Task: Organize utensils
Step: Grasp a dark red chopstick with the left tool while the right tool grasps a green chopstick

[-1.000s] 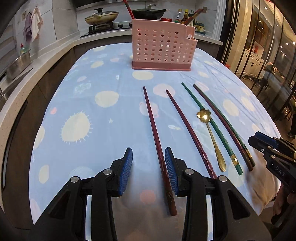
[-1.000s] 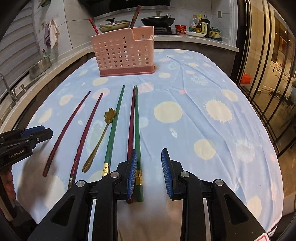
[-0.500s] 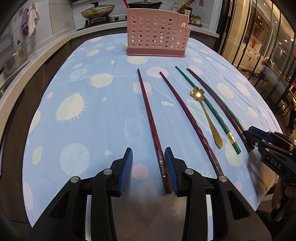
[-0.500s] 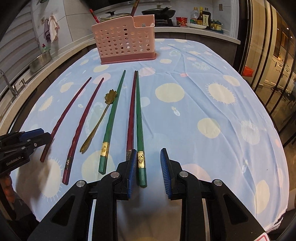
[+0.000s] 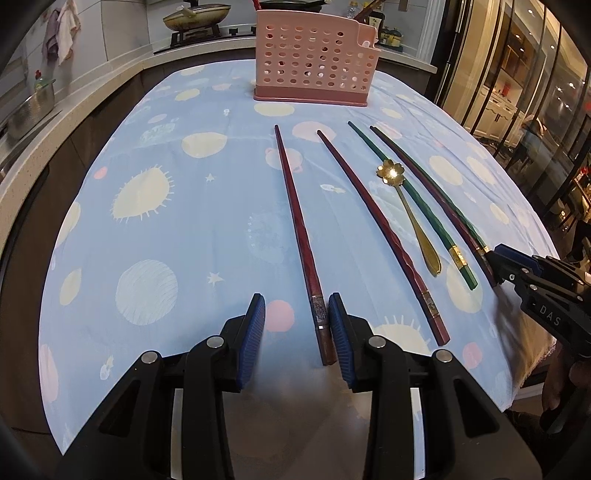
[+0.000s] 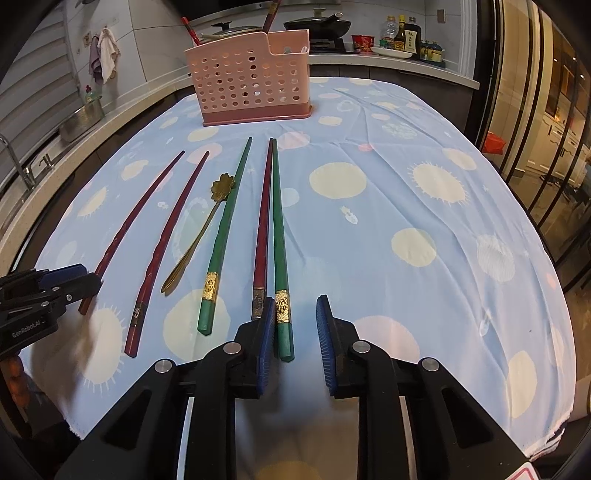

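Several long chopsticks and a gold flower spoon (image 5: 408, 210) lie side by side on the blue cloth. My left gripper (image 5: 297, 332) is open. The thick end of the leftmost dark red chopstick (image 5: 299, 236) lies between its jaws, close to the right pad. My right gripper (image 6: 295, 328) is open. The end of the rightmost green chopstick (image 6: 279, 240) lies between its jaws, next to the left pad, with a red chopstick (image 6: 262, 221) just left of it. The pink perforated utensil holder (image 5: 314, 61) stands at the far end and also shows in the right wrist view (image 6: 251, 77).
A second red chopstick (image 5: 380, 229) and another green one (image 6: 225, 236) lie between the grippers. The holder has a few utensils in it. A kitchen counter with pots (image 5: 195, 18), bottles (image 6: 402, 37) and a sink runs behind and left. The table's near edge is just under the grippers.
Both grippers have pulled back toward the near ends of the chopsticks. The thick ends now lie between the open jaws. Nothing has been picked up.
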Motion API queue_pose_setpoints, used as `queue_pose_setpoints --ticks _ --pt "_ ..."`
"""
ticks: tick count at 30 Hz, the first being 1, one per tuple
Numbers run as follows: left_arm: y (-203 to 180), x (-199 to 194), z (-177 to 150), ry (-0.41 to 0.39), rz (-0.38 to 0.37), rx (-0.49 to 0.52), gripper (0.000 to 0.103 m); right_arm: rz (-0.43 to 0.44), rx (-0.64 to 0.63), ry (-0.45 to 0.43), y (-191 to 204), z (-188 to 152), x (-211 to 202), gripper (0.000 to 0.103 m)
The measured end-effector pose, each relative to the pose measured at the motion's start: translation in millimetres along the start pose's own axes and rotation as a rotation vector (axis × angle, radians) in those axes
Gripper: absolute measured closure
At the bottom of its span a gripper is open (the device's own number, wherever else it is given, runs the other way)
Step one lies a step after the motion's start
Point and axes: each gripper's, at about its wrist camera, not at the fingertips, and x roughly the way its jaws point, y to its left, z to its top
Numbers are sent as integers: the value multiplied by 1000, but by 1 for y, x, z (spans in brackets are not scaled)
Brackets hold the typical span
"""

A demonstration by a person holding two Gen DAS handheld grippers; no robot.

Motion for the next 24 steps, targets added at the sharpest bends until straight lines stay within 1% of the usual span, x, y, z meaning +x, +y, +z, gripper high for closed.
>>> queue_pose_setpoints --ticks 2,3,4,7,8,16,20,24 --pt "-1 -1 -1 0 -3 3 72 1 -1 0 0 0 0 85" --pt "-1 -1 -1 0 -7 2 77 4 -2 0 0 0 0 89" --pt "-1 -1 -1 2 -17 1 84 7 -3 0 0 0 0 90" --pt "-2 -1 -1 5 -30 -2 92 10 -7 -2 1 0 0 94" --pt "-2 -1 -2 6 -34 -4 93 12 -7 -2 0 -1 -1 94" --pt "-1 -8 1 7 -58 -10 96 25 0 -20 -2 2 -8 96" --pt "3 -25 13 -46 -59 -15 96 23 -4 -74 -3 16 -24 96" --pt "7 -47 33 -128 -67 -18 96 32 -5 -145 -5 36 -43 96"
